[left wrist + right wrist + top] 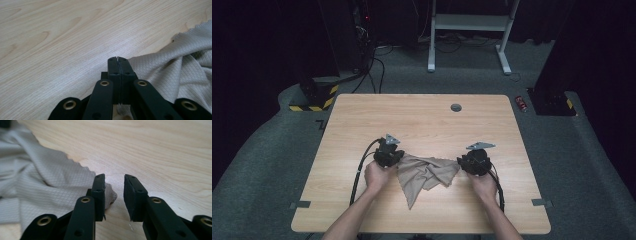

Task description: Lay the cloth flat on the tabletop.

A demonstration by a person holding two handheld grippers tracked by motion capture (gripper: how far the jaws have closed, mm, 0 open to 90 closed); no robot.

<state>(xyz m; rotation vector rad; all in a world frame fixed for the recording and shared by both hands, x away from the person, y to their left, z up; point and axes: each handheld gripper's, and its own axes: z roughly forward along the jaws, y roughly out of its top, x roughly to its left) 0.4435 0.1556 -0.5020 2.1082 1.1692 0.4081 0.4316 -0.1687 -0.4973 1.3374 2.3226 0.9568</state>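
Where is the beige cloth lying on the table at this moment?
In the high view the beige cloth lies crumpled on the near half of the wooden table, between the left gripper and the right gripper.

One beige cloth (427, 172) lies crumpled on one wooden bench (422, 117). Two tongs are in use: the left tongs (388, 152) and the right tongs (475, 160), one in each of two hands, the left hand (378, 175) and the right hand (483, 184). Each carries one grey three-cornered plate and trails one black cable. The benchtop has one round grey grommet (456, 107). On the floor beyond lie one small red can (520, 103) and one white frame (472, 30).
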